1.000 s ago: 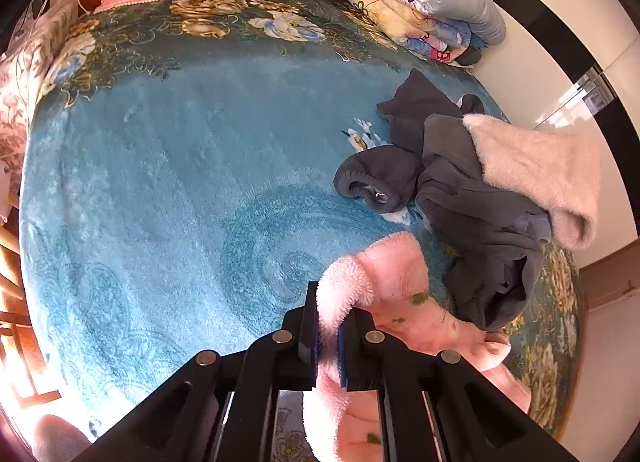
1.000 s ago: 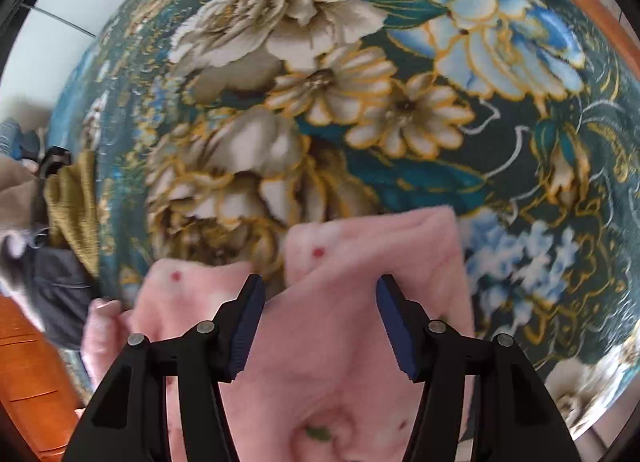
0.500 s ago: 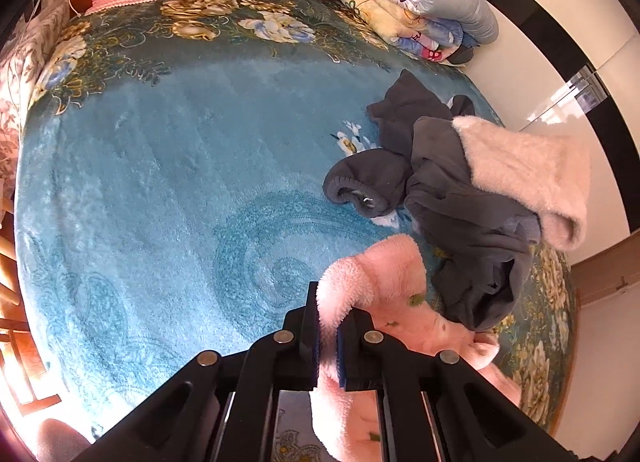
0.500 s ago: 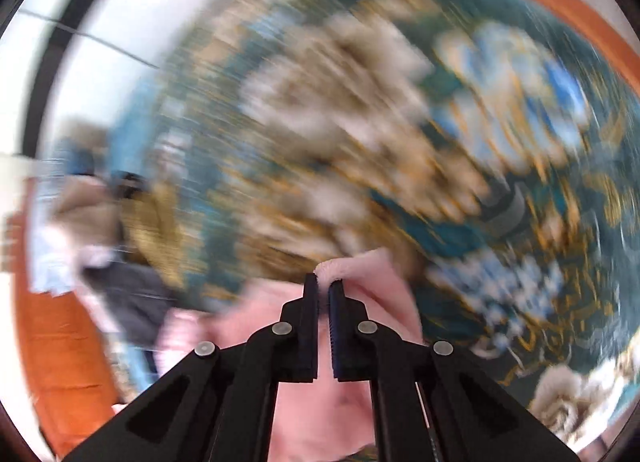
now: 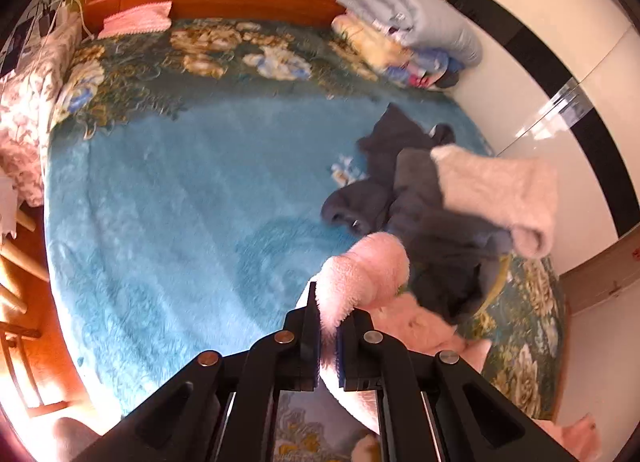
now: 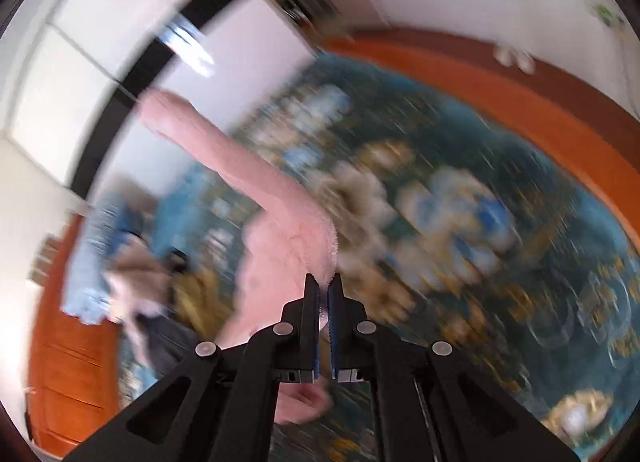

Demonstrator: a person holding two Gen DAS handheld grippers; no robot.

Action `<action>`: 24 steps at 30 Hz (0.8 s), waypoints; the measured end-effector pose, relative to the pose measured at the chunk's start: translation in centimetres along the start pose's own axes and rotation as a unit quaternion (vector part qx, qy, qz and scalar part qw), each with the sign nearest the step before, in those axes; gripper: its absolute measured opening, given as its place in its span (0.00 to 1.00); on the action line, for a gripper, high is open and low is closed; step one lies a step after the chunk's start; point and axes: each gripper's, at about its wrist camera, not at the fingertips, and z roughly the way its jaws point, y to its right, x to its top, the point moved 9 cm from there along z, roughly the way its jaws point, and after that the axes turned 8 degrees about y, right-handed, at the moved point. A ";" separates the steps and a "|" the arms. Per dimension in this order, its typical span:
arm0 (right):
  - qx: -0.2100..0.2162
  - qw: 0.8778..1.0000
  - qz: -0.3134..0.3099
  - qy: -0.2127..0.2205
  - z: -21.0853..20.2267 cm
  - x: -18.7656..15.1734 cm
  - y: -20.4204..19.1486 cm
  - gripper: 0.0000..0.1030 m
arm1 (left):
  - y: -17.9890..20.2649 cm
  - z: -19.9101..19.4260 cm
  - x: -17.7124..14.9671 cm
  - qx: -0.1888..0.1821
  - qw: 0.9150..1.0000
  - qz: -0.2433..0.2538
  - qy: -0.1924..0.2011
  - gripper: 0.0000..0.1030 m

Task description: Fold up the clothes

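Above the blue floral bedspread (image 5: 168, 213), left gripper (image 5: 328, 326) and right gripper (image 6: 323, 294) each clench the pink fleece garment (image 5: 366, 270): lifting step; next, spread it flat for folding

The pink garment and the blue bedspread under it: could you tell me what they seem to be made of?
The pink garment, pinched in the left gripper, looks like plush fleece or coral velvet: a thick, fuzzy, matte pile with soft rounded folds. The blue bedspread looks like a short-pile velvet or flannel blanket: it has a slight sheen, brushed streaks in the nap and a printed floral border. The exact fibres cannot be told.
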 end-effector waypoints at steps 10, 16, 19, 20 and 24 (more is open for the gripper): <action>-0.125 0.990 0.024 -0.053 0.8 -4.7 12.5 0.03 | -1.6 0.5 -3.6 0.044 0.998 0.030 -0.038 0.05; -0.190 0.975 0.006 -0.118 2.9 -8.5 15.7 0.03 | -2.3 1.7 -4.8 0.079 0.994 0.047 -0.061 0.05; -0.199 0.970 0.013 -0.136 3.9 -10.1 16.2 0.03 | -2.6 2.2 -4.9 0.084 0.993 0.050 -0.068 0.05; -0.202 0.969 0.015 -0.141 4.3 -10.6 16.3 0.03 | -2.6 2.3 -5.0 0.084 0.993 0.050 -0.070 0.05; -0.204 0.970 0.015 -0.133 3.7 -8.8 14.4 0.15 | -2.9 2.6 -5.1 0.077 0.993 0.038 -0.075 0.05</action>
